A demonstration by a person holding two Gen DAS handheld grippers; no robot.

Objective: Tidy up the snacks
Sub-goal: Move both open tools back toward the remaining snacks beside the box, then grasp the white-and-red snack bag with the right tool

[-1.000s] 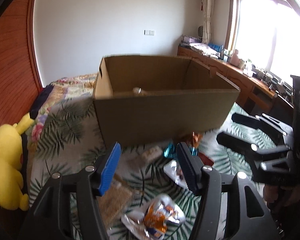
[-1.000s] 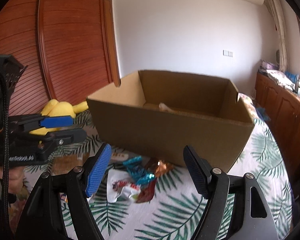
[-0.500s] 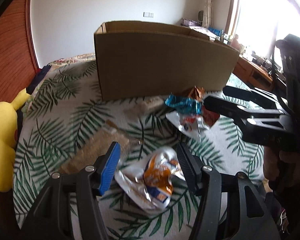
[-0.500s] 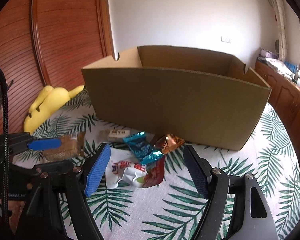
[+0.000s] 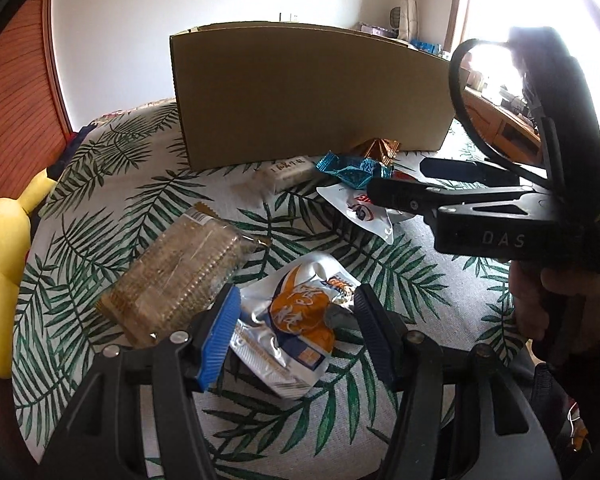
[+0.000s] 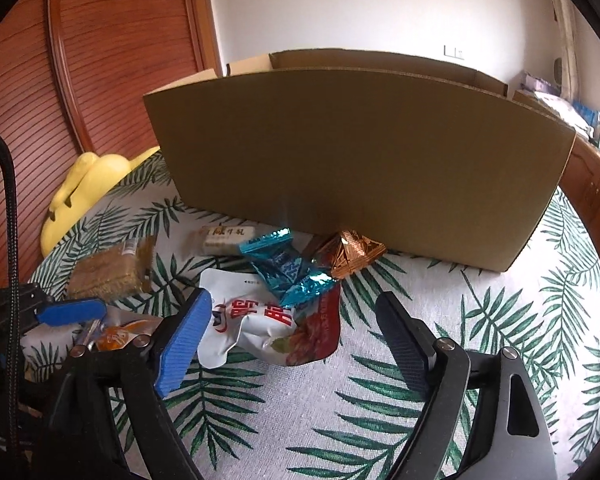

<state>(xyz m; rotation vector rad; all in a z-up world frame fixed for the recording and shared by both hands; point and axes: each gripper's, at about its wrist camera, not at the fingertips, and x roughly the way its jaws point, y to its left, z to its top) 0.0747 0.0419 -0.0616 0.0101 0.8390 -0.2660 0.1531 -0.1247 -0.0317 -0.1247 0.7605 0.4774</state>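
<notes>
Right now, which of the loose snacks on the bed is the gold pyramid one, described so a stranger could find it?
Find the big cardboard box on the leaf-print bedspread. Along the foot of its near wall lies a cluster of packets. The one touching the box is the pyramid snack: coppery-gold foil, pointed, unlike the flat blue wrapper beside it.

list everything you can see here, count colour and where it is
cardboard box: 1, brown, at the back of the bedspread
leaf-print bedspread: 1, white and green, under everything
biscuit pack: 1, clear over tan, left of the pile
orange and white pouch: 1, between the left fingers
white and red pouch: 1, in front of the right fingers
teal wrapper: 1, on the white and red pouch
copper wrapper: 1, against the box
pale bar: 1, beige, near the box
yellow plush: 1, left edge
left hand-held gripper: black, one blue pad, open
right hand-held gripper: black, one blue pad, jaws just opening wider, open
hand: 1, gripping the right handle
</notes>
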